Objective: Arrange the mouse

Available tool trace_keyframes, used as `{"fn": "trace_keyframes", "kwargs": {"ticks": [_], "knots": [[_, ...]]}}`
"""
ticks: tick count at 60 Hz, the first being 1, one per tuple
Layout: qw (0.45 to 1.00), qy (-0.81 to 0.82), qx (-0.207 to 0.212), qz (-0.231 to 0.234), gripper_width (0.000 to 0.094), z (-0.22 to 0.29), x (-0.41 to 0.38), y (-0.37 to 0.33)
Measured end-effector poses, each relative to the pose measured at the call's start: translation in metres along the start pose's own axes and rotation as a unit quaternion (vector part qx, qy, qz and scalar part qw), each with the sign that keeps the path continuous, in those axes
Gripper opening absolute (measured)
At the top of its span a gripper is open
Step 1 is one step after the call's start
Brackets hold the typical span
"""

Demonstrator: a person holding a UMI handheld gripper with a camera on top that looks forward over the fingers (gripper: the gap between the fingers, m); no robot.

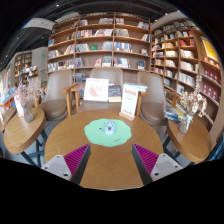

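So the gripper [110,160] is hanging over a round wooden surface [110,165] in what looks like a library or bookshop. The two fingers are spread wide apart with nothing between them but bare wood — you can see the magenta pads [75,156] on their inner faces, one each side.

Just ahead of the fingers, roughly centred between them, there's a green mat [108,132] lying flat on the surface, with a small white thing [107,127] sitting on top of it. Could be the mouse, but it's too small for me to say for sure.

Beyond the mat at the far side of the surface there's a white upright sign [129,100], and a white-and-red card [96,90] over by the chairs [58,84]. Smaller round tables on either side — the left one [22,132] has a vase of dried flowers [27,100], and the right one [192,135] has a similar bunch. Bookshelves [100,45] fill the back wall.
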State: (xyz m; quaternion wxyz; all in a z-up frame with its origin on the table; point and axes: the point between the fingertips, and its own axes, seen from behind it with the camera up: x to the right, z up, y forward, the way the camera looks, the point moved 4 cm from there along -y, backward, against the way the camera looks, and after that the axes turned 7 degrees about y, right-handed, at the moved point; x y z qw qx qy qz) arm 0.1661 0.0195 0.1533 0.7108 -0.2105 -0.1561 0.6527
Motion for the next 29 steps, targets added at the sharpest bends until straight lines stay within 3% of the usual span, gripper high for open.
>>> {"fn": "trace_keyframes", "kwargs": {"ticks": [15, 29], "knots": [[1.0, -0.008, -0.003, 0.003, 0.0854, -0.056, 0.005, -0.087], [1.0, -0.005, 0.011, 0.006, 0.0856, -0.063, 0.007, -0.108]]}}
